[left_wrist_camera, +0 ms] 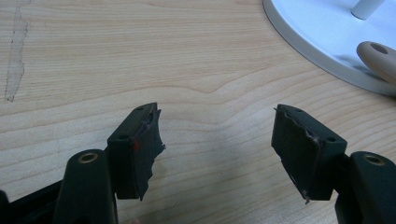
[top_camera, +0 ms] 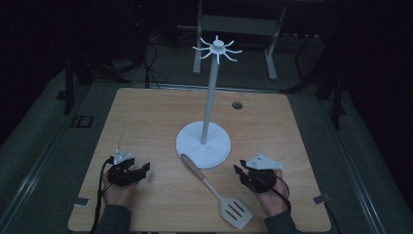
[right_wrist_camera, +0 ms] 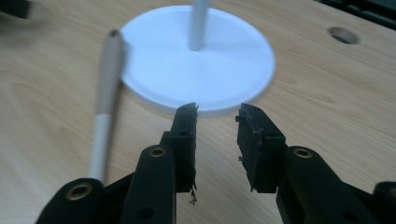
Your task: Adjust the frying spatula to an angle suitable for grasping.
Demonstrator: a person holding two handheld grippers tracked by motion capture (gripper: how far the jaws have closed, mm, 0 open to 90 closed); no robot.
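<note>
A wooden counter [top_camera: 146,122] carries a white stand [top_camera: 203,144]: a round base with a thin pole rising to a ring of hooks [top_camera: 217,48] at the top. A spatula [top_camera: 216,192] lies just in front of the base, its beige handle end touching or overlapping the base's near rim and its slotted white blade pointing toward the near edge of the counter, between the two hands. A small round hole [top_camera: 237,105] sits in the counter behind and to the right of the stand.

The left claw [top_camera: 139,169] rests low near the counter's near left, held in the person's left hand [top_camera: 117,192], well apart from the spatula. In the left gripper view the left claw [left_wrist_camera: 217,140] stands wide, with bare wood between the jaws; the base rim [left_wrist_camera: 308,51] and the handle tip [left_wrist_camera: 378,58] show at the upper right.

The right claw [top_camera: 239,173] is held in the right hand [top_camera: 270,195], just right of the spatula's shaft and near the base. In the right gripper view the right claw [right_wrist_camera: 217,126] is narrowly parted and holds nothing; it points toward the base's near rim [right_wrist_camera: 210,105], with the spatula handle [right_wrist_camera: 107,79] to its left.
</note>
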